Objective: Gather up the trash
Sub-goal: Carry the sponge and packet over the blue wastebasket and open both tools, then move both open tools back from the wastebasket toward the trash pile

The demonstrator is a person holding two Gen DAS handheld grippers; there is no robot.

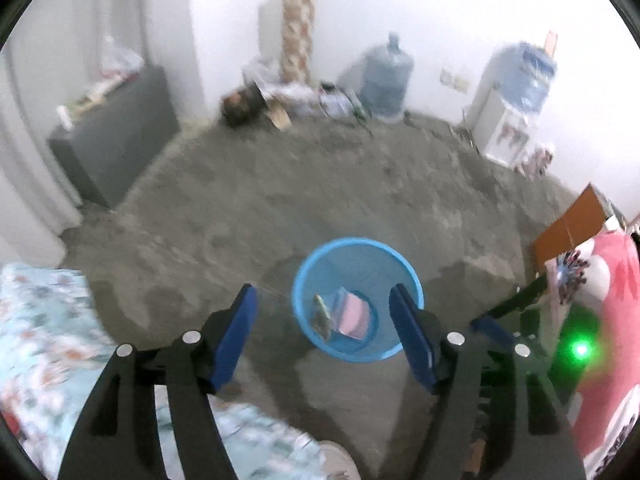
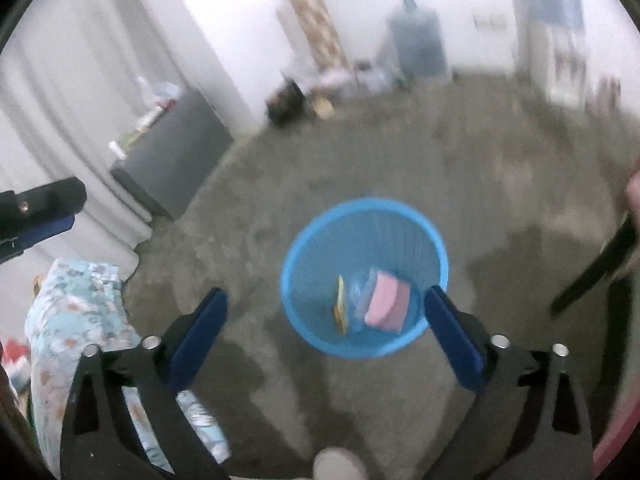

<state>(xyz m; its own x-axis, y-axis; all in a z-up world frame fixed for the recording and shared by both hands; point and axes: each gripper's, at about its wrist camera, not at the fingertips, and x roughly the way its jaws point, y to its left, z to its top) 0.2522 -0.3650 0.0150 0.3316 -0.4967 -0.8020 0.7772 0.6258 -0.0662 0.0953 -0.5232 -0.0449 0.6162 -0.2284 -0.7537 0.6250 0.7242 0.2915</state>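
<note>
- Floor [image 1: 340, 184], bare grey concrete, lies open around your blue bin [image 1: 357, 300]; a grey cabinet [image 1: 116, 136] stands at the left wall.
- Only your left view shows the water dispenser [image 1: 516, 100] sharply.
- Trash [image 2: 386, 300], pink, clear and yellow packets, lies in the bin's bottom.
- Your left claw [image 1: 324, 320] and right claw [image 2: 326, 320] gape empty above it.

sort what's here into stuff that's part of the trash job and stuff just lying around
Part of the job:
- blue basket
- pink packet inside it
- yellow wrapper inside it
- left gripper, open
- right gripper, open

Lying about:
- water jug
- grey cabinet
- floral bedding
</note>
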